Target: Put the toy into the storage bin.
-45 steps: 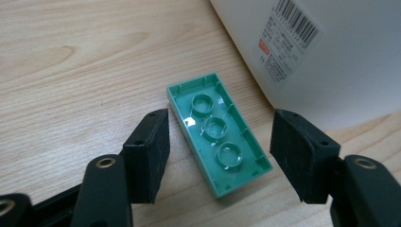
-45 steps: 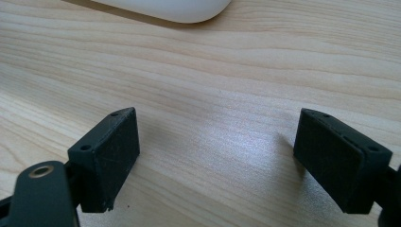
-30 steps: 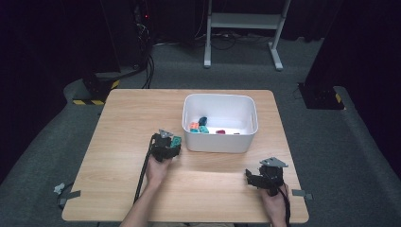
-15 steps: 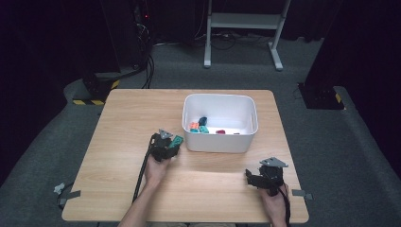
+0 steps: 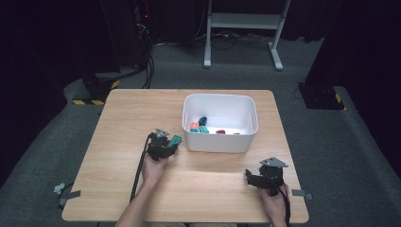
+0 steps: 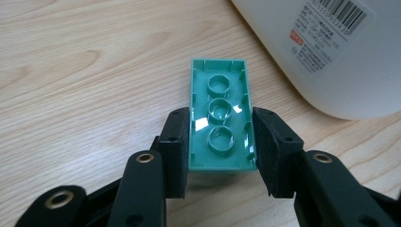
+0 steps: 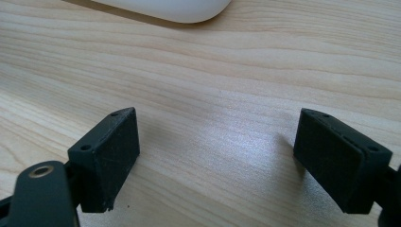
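A teal brick (image 6: pixel 220 94) lies hollow side up between the pads of my left gripper (image 6: pixel 221 137), which is shut on its long sides. In the high view the left gripper (image 5: pixel 172 142) holds the teal brick (image 5: pixel 175 139) just left of the white bin (image 5: pixel 220 142), low over the table. I cannot tell whether the brick touches the wood. My right gripper (image 5: pixel 250 177) rests near the front right of the table. Its jaws are wide open in the right gripper view (image 7: pixel 217 156), with bare wood between them.
The white bin holds an orange brick (image 5: pixel 194 126), a teal one (image 5: pixel 204 129), a dark blue one (image 5: pixel 203 120) and a red one (image 5: pixel 221 132). Its labelled wall (image 6: pixel 331 56) stands close to the held brick. A cable trails from the left gripper toward the table's front edge.
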